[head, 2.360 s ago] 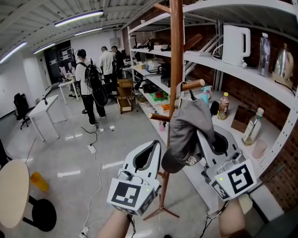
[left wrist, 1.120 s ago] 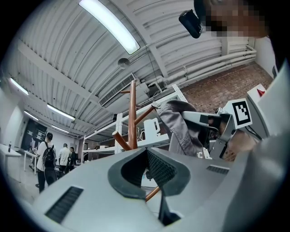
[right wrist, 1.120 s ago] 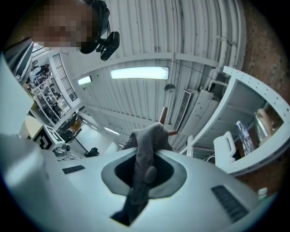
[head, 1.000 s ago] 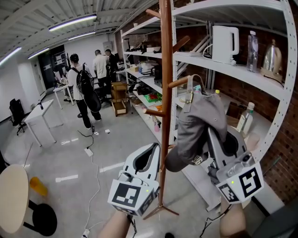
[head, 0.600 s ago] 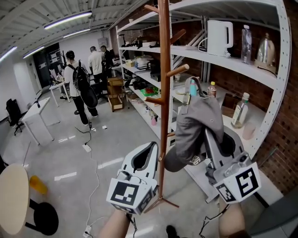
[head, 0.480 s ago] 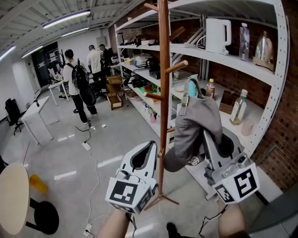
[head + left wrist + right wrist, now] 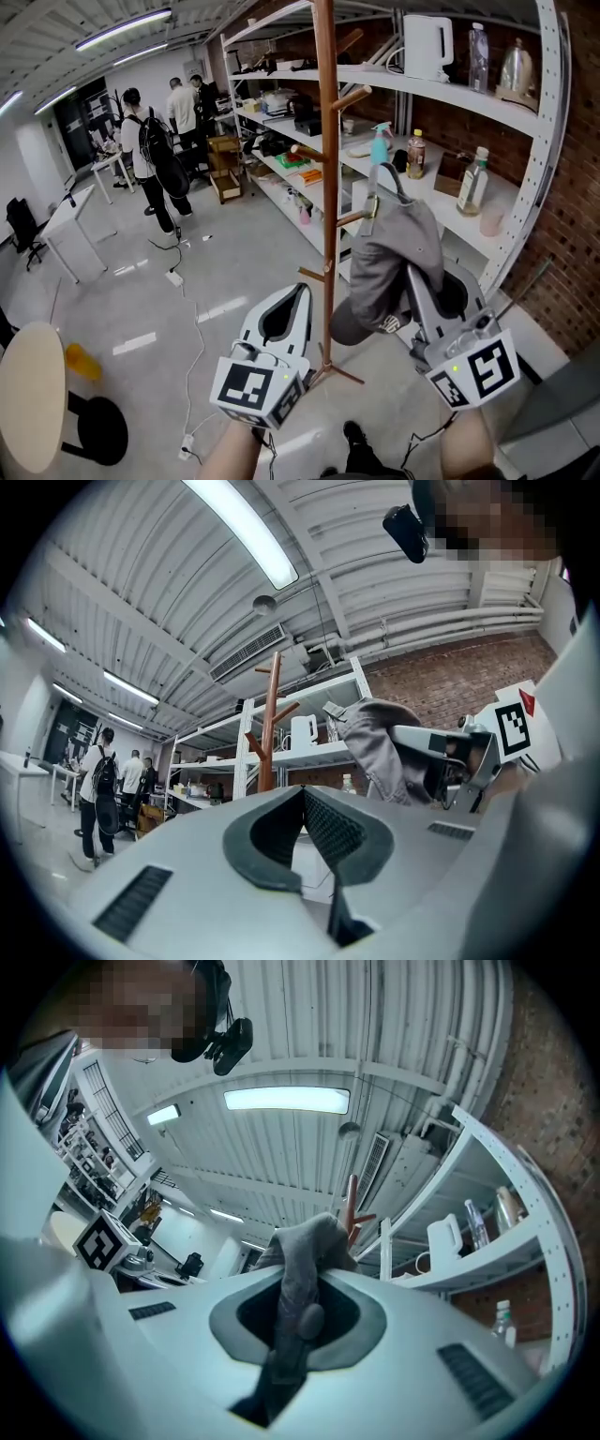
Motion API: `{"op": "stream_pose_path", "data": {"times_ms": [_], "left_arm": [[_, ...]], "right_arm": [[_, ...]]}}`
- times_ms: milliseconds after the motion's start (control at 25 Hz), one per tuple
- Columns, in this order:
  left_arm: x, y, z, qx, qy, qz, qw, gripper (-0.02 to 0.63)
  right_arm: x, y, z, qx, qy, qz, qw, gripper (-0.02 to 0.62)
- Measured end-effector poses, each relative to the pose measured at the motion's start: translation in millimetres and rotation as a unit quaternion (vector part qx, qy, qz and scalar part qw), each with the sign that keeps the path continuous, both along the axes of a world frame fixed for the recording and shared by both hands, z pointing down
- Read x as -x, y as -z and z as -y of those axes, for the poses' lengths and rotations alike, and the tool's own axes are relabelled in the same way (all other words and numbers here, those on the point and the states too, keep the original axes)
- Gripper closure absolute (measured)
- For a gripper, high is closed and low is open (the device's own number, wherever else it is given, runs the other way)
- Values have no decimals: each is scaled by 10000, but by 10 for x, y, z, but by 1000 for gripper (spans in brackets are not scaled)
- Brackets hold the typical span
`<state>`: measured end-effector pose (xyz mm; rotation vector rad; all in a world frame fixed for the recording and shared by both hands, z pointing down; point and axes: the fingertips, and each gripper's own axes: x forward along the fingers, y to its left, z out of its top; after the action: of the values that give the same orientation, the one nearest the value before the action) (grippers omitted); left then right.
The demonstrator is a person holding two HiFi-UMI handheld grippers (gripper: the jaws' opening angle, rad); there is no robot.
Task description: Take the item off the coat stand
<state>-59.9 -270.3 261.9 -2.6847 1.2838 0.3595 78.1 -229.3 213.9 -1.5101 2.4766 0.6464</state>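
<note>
My right gripper [image 7: 419, 283] is clamped on the grey cap [image 7: 389, 258]; in the right gripper view a fold of its cloth [image 7: 302, 1269] is pinched between the jaws and hangs down through them. The cap hangs from that grip just to the right of the coat stand [image 7: 326, 178], its strap loop sticking up close to a short lower peg [image 7: 348, 219]. Whether strap and peg touch, I cannot tell. My left gripper [image 7: 294, 302] has its jaws pressed together on nothing and sits low, just left of the pole.

The pole stands between my two tools. Right behind the cap runs a white shelving unit [image 7: 525, 178], crowded with a white kettle [image 7: 428, 47], a teal spray bottle [image 7: 380, 146] and some other bottles [image 7: 473, 183]. A brick wall [image 7: 577, 197] backs it. Well off to the left, people [image 7: 150, 145] stand by desks, and a round table [image 7: 26, 398] with a black stool [image 7: 94, 429] sits near me. A cable [image 7: 192, 375] trails over the glossy floor.

The cap is soft, matte, creased fabric with a curved dark brim. The stand is smooth reddish-brown wood, a round pole with angled pegs. The shelf uprights are perforated metal. The jaw pads are dark and ribbed.
</note>
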Motion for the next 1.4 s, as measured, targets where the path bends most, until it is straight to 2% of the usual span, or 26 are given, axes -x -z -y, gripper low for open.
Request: {"op": "stream_pose_path", "data": {"times_ms": [200,320,640,1000,1400], "left_arm": [[59,-147,-200,218,-164,-80,9996,600],[57,-236,-292,258,-296,19,9992,600],[82,-310,-350,422,-376,-68,9984,600],[66,-442,-445,541,-270,-7,9982,600],[-85,-581,-941,658,-135,-8,9977,600]], "right_arm": [[33,-234,-215,225,-231,71,9995,566],[38,-307,-308,342,-337,101,9988,566],[57,-416,-403,460,-493,-52,9977,566],[78,-547,-469,446,-364,-146,9982,566],[3,-717,-970,580,-129,-181,9981,566]]}}
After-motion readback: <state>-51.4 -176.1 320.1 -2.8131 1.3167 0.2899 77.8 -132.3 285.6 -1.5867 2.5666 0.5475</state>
